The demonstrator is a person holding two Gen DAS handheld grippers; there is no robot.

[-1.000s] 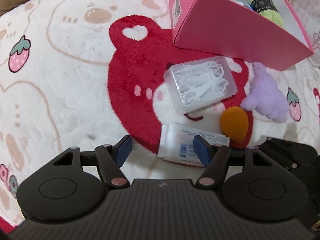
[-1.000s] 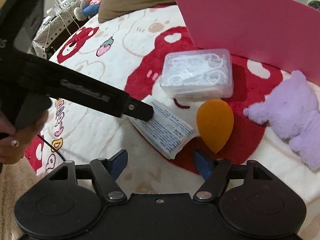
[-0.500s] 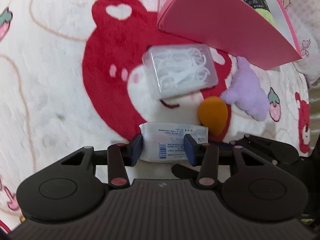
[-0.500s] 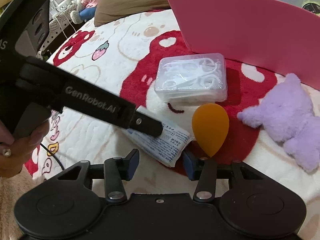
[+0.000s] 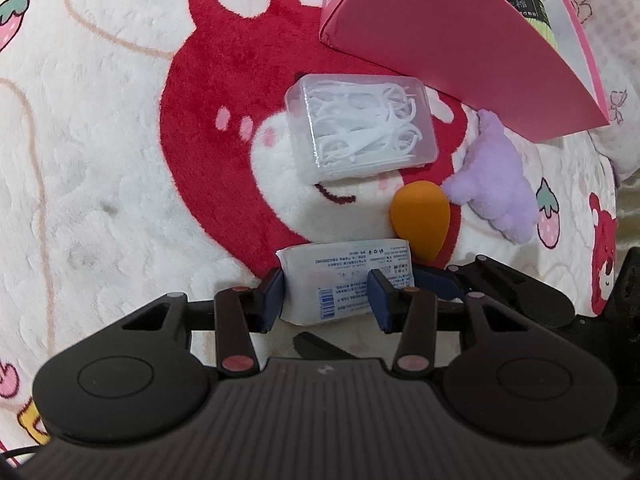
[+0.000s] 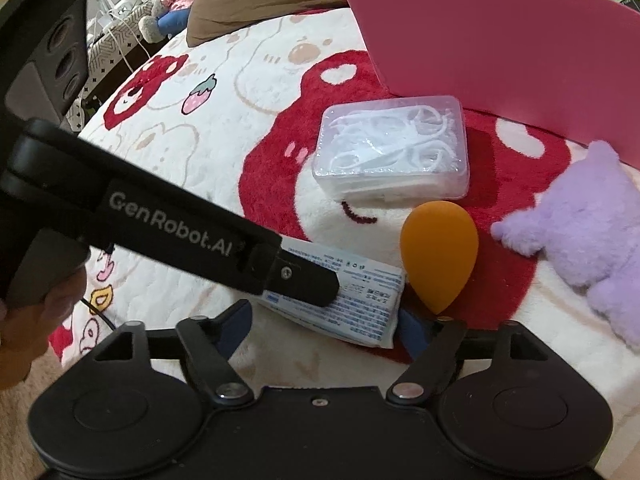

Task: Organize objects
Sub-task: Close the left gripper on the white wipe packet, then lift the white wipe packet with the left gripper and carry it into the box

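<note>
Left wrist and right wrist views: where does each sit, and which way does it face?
Left wrist: sits behind the left tongs, looking along them at the white packet between their fingers.
Right wrist: sits behind the right tongs, low over the blanket; the left tongs cross its left side.
Shared: packet, orange sponge, floss box, pink box.

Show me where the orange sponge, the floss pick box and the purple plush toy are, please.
orange sponge [image 6: 439, 256], right wrist view, middle of body.
floss pick box [image 5: 360, 126], left wrist view, lid centre.
purple plush toy [image 6: 588, 232], right wrist view, fluffy body.
</note>
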